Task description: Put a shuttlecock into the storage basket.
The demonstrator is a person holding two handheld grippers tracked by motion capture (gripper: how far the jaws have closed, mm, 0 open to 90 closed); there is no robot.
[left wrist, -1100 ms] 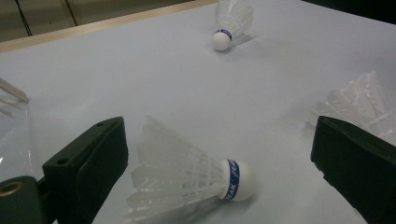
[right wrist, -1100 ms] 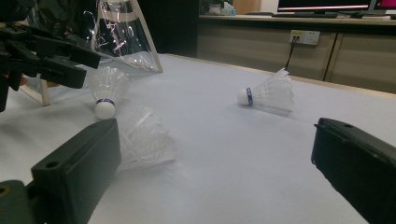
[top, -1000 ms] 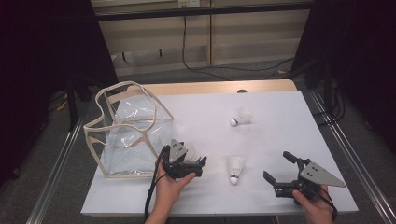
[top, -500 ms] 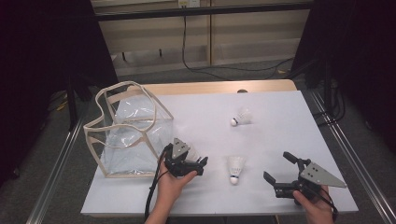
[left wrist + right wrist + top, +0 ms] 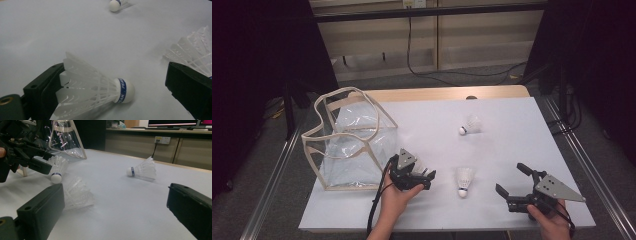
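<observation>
the shuttlecock (image 5: 95,90) lies on its side on the white tabletop (image 5: 512,125), just to the open side of the clear bag (image 5: 352,140), between the fingers of the left gripper (image 5: 430,179). those fingers are spread: one touches the feather skirt, the other stands clear of the cork. the right gripper (image 5: 511,178), farther from the bag, also has its fingers spread and holds nothing.

it should weigh almost nothing, so lifting is no strain, but it will roll or skid at a light nudge. the feathers are thin and springy and would likely bend or crack under a hard squeeze. the cork head with its blue band is the firm part, though round and smooth enough to slip. the safest hold is probably low on the skirt, just behind the band, where the quills bunch together, closed gently.

a second shuttlecock (image 5: 466,179) lies a little farther from the bag, and a third (image 5: 471,124) farther again.
</observation>
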